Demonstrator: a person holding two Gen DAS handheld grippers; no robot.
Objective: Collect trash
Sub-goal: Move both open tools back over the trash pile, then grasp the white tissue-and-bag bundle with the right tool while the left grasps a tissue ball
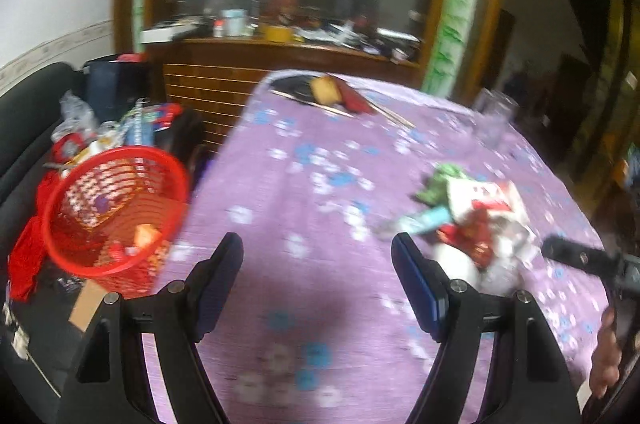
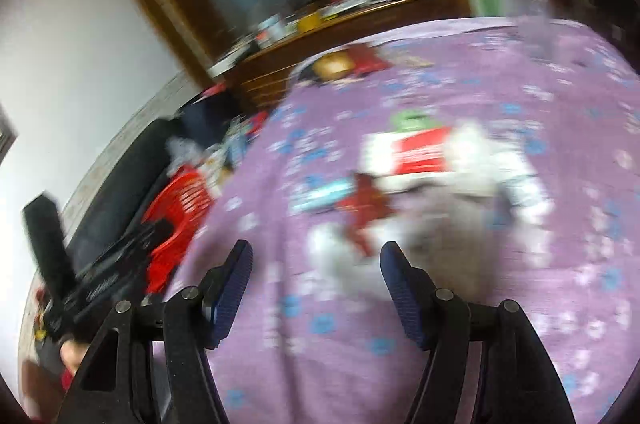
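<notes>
A purple flower-print cloth [image 1: 304, 159] covers the tabletop; a clear glass tumbler [image 1: 494, 117] stands near its far edge, before a cluttered dark wooden sideboard [image 1: 280, 59].

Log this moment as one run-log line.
left hand-held gripper: open, empty | right hand-held gripper: open, empty | trash pile: on purple tablecloth | red basket: left of table, some trash inside

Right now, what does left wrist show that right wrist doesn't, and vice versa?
Left wrist only: inside of the red basket, trash already in it; clear glass at the table's far edge. Right wrist only: the left gripper's black body, seen from the side over the basket. Both: purple floral tablecloth, wrapper pile, open fingers, empty.
</notes>
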